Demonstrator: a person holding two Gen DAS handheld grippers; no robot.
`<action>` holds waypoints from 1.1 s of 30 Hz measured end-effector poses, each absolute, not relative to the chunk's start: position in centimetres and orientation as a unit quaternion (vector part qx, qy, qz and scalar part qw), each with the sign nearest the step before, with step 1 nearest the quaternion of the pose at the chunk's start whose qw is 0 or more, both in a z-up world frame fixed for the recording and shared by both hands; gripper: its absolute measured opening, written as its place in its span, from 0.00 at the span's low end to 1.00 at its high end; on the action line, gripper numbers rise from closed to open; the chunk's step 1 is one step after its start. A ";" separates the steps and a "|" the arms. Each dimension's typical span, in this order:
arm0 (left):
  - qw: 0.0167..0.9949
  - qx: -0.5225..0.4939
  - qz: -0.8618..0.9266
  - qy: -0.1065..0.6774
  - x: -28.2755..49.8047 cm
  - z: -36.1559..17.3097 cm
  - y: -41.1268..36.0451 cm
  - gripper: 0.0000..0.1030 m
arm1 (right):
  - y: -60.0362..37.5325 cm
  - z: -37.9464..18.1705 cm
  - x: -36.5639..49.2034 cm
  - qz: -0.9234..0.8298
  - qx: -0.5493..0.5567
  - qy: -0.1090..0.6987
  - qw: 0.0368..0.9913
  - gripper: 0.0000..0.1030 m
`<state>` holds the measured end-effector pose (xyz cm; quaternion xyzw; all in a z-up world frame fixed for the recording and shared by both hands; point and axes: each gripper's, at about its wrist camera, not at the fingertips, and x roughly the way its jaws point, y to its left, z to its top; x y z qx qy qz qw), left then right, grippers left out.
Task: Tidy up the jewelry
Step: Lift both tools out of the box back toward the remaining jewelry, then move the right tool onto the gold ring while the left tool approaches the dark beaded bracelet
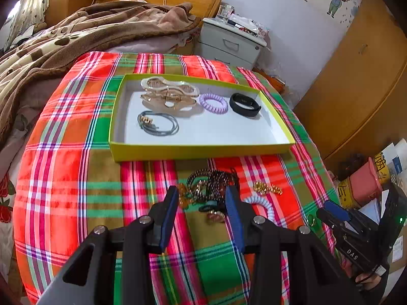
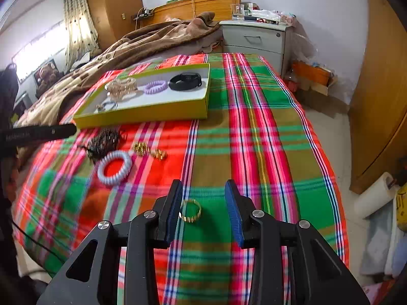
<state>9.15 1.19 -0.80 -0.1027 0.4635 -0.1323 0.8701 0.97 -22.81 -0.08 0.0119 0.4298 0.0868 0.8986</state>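
Note:
A yellow-green tray (image 1: pixel 198 150) lies on the plaid cloth. It holds clear claw clips (image 1: pixel 169 91), a lilac spiral hair tie (image 1: pixel 213 103), a black band (image 1: pixel 245 104) and grey hair ties (image 1: pixel 157 123). In front of it my left gripper (image 1: pixel 202 195) stands open over a heap of dark beaded bracelets (image 1: pixel 211 181). A white spiral hair tie (image 2: pixel 114 167) and a gold chain piece (image 2: pixel 150 151) lie beside that heap. My right gripper (image 2: pixel 203 190) is open further right. A small gold ring (image 2: pixel 190 211) lies on the cloth between its fingers, close to the left pad and not gripped.
A brown blanket (image 1: pixel 76 33) is bunched behind the tray. A grey bedside cabinet (image 2: pixel 254 40) and wooden wardrobe doors (image 2: pixel 381 101) stand past the bed's right edge. Bags and boxes (image 1: pixel 366 183) clutter the floor there. The left gripper's body (image 2: pixel 38 133) reaches in from the left.

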 end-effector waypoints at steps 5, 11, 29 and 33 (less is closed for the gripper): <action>0.869 -0.104 -0.130 0.466 8.7 -1.2 1.1 0.39 | -22.7 -0.9 0.4 0.093 0.019 0.435 0.896 0.35; 0.867 -0.102 -0.130 0.469 8.5 -1.3 1.0 0.39 | -22.0 -1.7 0.1 0.093 0.010 0.440 0.893 0.36; 0.864 -0.104 -0.119 0.478 9.1 -2.1 1.2 0.39 | -21.2 -2.1 -0.3 0.077 -0.027 0.437 0.896 0.22; 0.863 -0.100 -0.120 0.480 9.3 -2.1 0.8 0.39 | -21.5 -2.1 -0.5 0.081 -0.016 0.432 0.898 0.22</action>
